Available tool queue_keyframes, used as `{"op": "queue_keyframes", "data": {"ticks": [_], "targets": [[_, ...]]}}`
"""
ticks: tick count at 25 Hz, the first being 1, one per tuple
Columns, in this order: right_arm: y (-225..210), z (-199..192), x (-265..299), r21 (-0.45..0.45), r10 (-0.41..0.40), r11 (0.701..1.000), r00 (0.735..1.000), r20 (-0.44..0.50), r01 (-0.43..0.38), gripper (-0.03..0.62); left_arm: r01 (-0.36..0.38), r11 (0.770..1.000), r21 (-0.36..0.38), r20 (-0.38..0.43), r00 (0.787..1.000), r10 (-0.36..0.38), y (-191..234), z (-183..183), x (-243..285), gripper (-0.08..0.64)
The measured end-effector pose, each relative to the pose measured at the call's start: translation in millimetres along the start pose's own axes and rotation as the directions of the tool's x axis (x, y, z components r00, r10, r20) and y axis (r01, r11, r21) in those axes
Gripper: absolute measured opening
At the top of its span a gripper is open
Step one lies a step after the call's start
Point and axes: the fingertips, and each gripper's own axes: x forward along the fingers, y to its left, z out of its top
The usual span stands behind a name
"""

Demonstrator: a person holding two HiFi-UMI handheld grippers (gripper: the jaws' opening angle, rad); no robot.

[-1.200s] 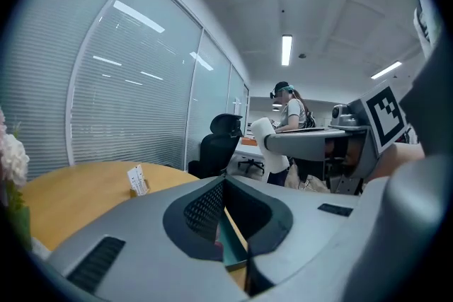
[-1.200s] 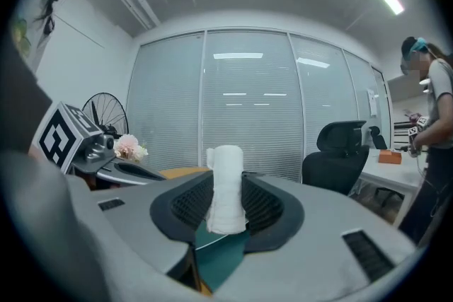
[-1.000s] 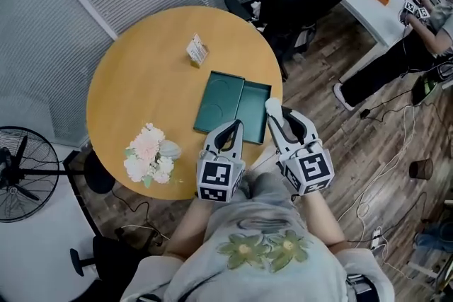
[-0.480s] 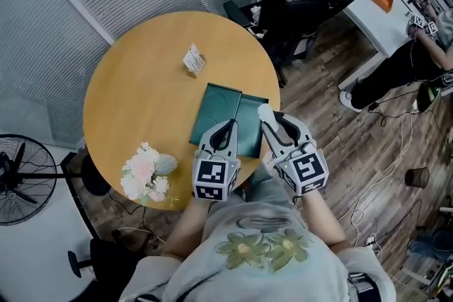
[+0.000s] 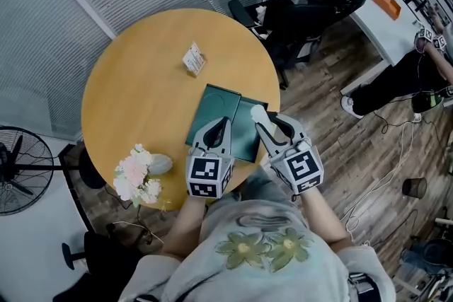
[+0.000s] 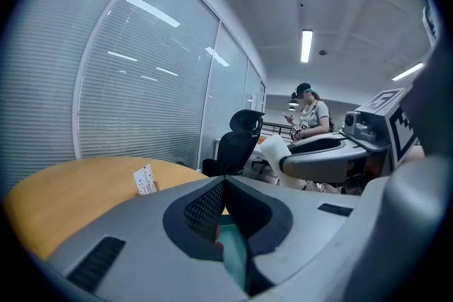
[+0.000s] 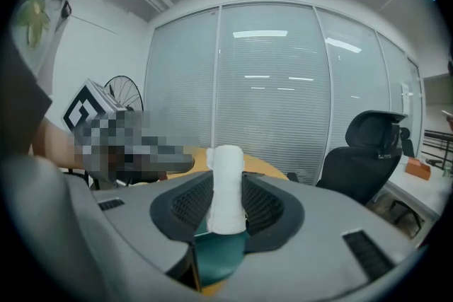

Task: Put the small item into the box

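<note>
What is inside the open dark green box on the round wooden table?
The dark green box shows only a bare lining with a round imprint. The left gripper and the right gripper, holding a small white roll, cover its near part.

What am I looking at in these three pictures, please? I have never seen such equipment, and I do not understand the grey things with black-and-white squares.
There is no robot: a person holds a tool in each hand, a hand-held gripper with two jaws; the marked cubes are part of them. The head view comes from a camera on the person's head, looking down. The other two come from cameras riding on each hand-held gripper, looking along its jaws. On the round wooden table lie an open green box, a bunch of flowers and a small card stand. The right hand-held gripper is closed on a small white roll, over the box. The left hand-held gripper has its jaws together and holds nothing.
</note>
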Motion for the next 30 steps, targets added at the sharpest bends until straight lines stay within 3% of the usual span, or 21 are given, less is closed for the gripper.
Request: {"op": "queue_keyframes", "data": {"ticks": [4, 12, 30], "targets": [[1, 1, 10, -0.042, 0.029, 0.999, 1.0, -0.012, -0.029, 0.132, -0.029, 1.0, -0.008, 0.002, 1.0, 0.029, 7, 3, 0, 0.003], [14, -23, 28, -0.035, 0.127, 0.991, 0.988, -0.088, -0.13, 0.132, -0.048, 0.999, -0.009, -0.009, 0.999, 0.048, 15, -3, 5, 0.003], [16, -54, 34, -0.048, 0.167, 0.983, 0.97, -0.178, -0.178, 0.133, -0.049, 0.999, -0.007, -0.052, 0.998, 0.048, 10, -22, 8, 0.003]]}}
